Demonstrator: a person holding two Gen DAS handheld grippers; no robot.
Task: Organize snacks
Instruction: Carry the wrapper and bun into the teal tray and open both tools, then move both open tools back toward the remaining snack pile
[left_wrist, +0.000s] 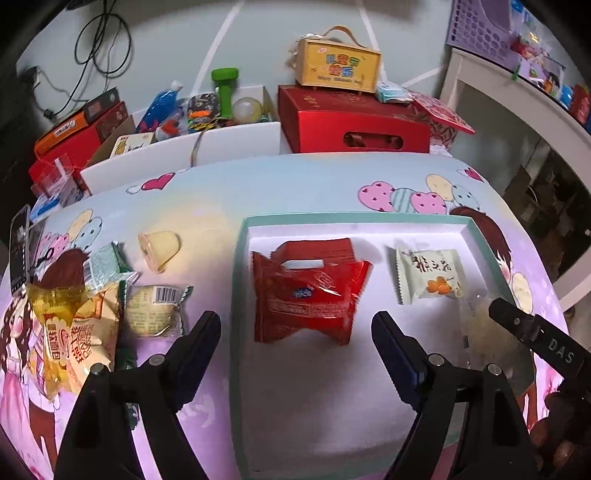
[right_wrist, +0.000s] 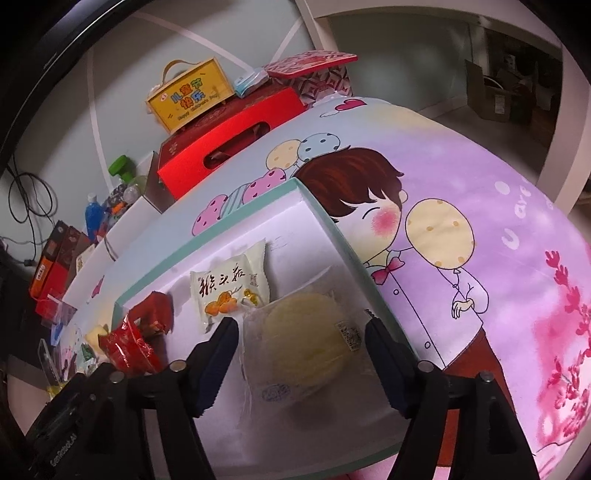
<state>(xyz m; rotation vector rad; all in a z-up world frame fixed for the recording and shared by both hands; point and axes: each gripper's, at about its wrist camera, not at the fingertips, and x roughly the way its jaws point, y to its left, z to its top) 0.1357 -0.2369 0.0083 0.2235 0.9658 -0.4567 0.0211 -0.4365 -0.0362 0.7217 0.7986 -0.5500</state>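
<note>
Hovering over the tray (left_wrist: 240, 295), both tongs are held wide open and empty. The left tongs (left_wrist: 295, 332) are poised above the red packet (left_wrist: 310, 291), which lies inside the tray beside the pale green packet (left_wrist: 428, 275). The right tongs (right_wrist: 301, 343) straddle a clear-wrapped cake (right_wrist: 303, 350) by the tray's right wall. That cake appears just set down or about to be gripped; which cannot be told. Outside, to the left on the surface, four snacks wait: yellow bag (left_wrist: 74, 325), wrapped bun (left_wrist: 155, 312), green packet (left_wrist: 107, 264), jelly cup (left_wrist: 159, 245). For a clean grip, soft wrappers are best pinched at the body, not crushed.
</note>
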